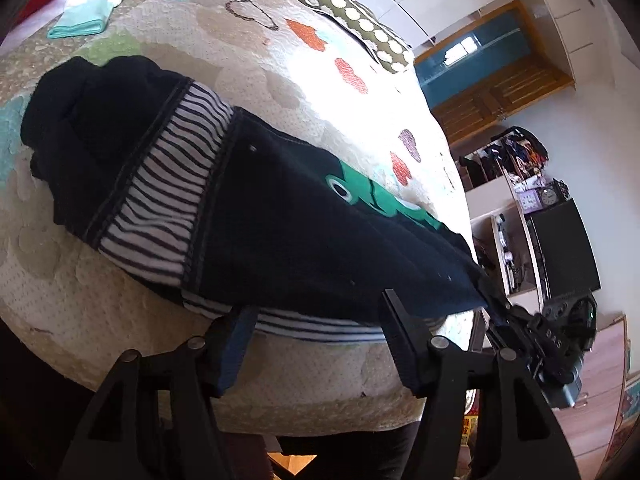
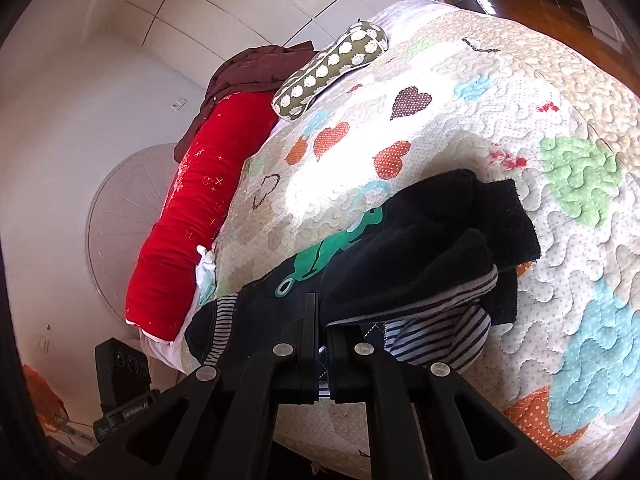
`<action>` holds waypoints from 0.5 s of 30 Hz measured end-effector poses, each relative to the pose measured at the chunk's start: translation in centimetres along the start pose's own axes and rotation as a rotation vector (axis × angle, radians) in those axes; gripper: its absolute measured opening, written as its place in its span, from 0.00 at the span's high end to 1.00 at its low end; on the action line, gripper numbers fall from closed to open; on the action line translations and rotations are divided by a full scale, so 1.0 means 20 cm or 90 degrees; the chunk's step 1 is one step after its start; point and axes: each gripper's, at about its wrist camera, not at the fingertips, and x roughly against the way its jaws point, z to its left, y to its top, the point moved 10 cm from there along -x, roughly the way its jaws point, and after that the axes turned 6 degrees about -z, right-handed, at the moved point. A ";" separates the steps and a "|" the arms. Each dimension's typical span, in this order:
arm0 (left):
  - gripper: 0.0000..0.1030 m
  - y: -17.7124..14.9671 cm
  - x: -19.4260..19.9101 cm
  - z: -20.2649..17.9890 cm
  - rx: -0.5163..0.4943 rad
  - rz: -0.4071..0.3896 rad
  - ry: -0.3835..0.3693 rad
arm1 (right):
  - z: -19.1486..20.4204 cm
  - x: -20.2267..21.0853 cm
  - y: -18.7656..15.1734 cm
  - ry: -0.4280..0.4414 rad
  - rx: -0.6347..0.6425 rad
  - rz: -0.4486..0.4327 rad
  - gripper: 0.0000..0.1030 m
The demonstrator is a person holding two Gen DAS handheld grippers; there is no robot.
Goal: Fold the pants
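Dark navy pants with striped bands and a green patch lie on the quilted bed. My left gripper is open at the near edge of the pants, its fingers on either side of the striped hem. In the right wrist view the same pants lie bunched on the quilt. My right gripper is shut on the pants' edge at the bed's rim. It also shows at the right of the left wrist view, holding a corner of the pants.
A folded teal and white garment lies at the far side of the bed. A dotted olive pillow and a red bolster lie along the far edge. Shelves and a dark monitor stand beyond the bed.
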 end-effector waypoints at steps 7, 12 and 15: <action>0.70 0.21 -0.01 0.25 0.042 -0.026 0.101 | 0.03 0.03 0.02 -0.010 0.035 -0.009 0.96; 0.80 0.46 -0.03 0.23 0.045 -0.053 0.118 | 0.07 -0.08 0.16 -0.032 0.070 0.001 0.96; 0.80 0.64 -0.08 0.18 0.031 -0.076 0.141 | 0.09 -0.21 0.30 -0.058 0.106 0.004 0.96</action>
